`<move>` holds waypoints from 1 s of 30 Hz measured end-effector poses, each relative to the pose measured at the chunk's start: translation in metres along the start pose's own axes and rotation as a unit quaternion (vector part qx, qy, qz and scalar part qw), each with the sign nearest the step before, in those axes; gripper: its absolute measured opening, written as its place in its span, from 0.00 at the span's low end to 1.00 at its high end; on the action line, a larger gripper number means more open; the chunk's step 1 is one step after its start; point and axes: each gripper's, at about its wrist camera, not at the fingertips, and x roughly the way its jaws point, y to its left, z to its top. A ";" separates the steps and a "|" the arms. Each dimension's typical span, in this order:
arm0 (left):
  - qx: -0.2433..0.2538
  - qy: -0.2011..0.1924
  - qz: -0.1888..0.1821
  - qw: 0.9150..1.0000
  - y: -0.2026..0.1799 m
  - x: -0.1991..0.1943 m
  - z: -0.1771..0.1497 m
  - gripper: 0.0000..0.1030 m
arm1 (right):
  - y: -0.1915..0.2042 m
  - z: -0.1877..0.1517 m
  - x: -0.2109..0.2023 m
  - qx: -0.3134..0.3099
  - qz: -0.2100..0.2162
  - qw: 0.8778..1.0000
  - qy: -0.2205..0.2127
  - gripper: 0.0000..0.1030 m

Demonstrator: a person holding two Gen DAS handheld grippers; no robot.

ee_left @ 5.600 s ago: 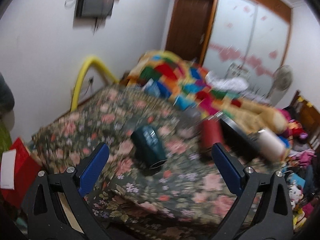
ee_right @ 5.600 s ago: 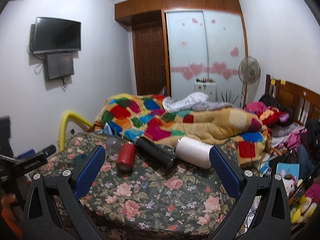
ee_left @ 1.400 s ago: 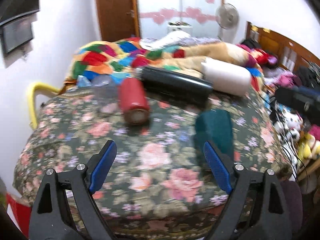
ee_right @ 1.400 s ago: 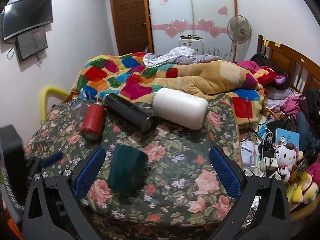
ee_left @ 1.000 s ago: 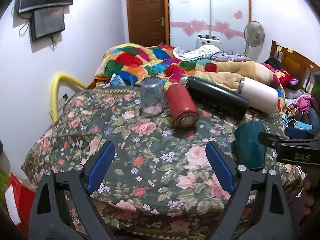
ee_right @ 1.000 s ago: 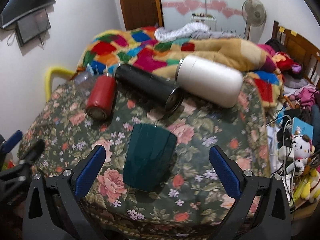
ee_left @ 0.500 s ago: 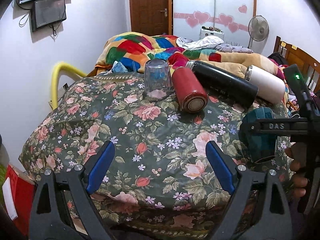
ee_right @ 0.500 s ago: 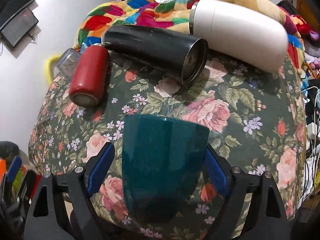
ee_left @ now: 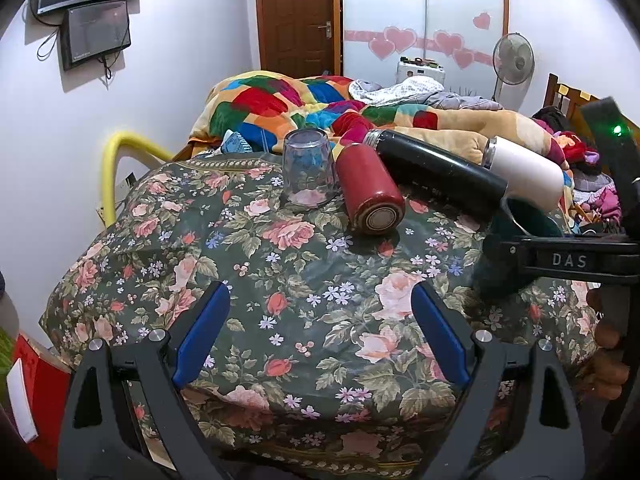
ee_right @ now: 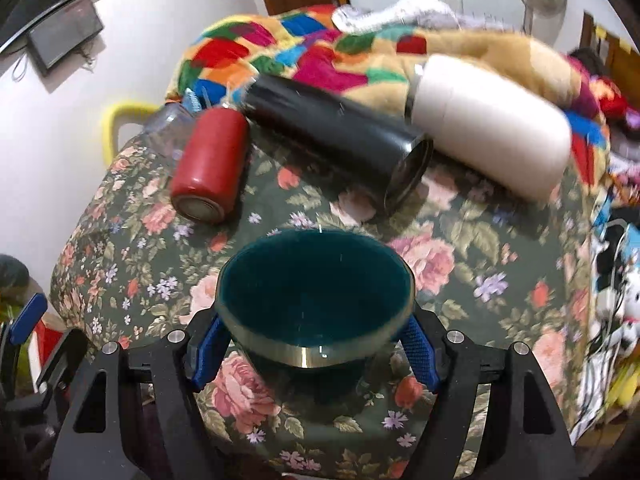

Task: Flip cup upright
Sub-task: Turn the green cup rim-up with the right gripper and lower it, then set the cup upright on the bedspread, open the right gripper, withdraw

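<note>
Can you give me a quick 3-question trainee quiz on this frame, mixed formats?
1. True or false: the right claw is shut on the green cup, whose open mouth shows in the right wrist view.
2. Multiple choice: the clear glass stands on the floral cloth: A) mouth up, B) mouth down, C) on its side.
3. Fill in: the left claw is ____ and holds nothing.

Key:
1. True. The blue pads press the cup's sides below the rim.
2. B. Its wider mouth sits on the cloth beside the lying red bottle.
3. Open. It hovers over the cloth, away from the black flask and white flask.
</note>
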 end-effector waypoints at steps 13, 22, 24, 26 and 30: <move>0.006 0.000 0.003 1.000 -0.001 -0.005 -0.001 0.89 | 0.006 -0.003 0.003 -0.026 -0.021 0.999 -0.016 0.70; -0.002 -0.002 0.001 1.000 -0.003 -0.011 0.001 0.89 | 0.018 -0.011 0.004 -0.070 -0.036 0.997 -0.004 0.71; -0.001 -0.003 0.002 1.000 -0.004 -0.015 0.001 0.89 | 0.019 -0.013 0.004 -0.072 -0.044 0.996 -0.005 0.71; 0.001 -0.006 0.002 1.000 -0.006 -0.019 0.002 0.89 | 0.017 -0.015 0.001 -0.072 -0.041 0.997 -0.005 0.72; 0.003 -0.020 0.001 1.000 -0.009 -0.034 0.006 0.89 | 0.015 -0.018 -0.010 -0.066 -0.032 0.997 -0.008 0.72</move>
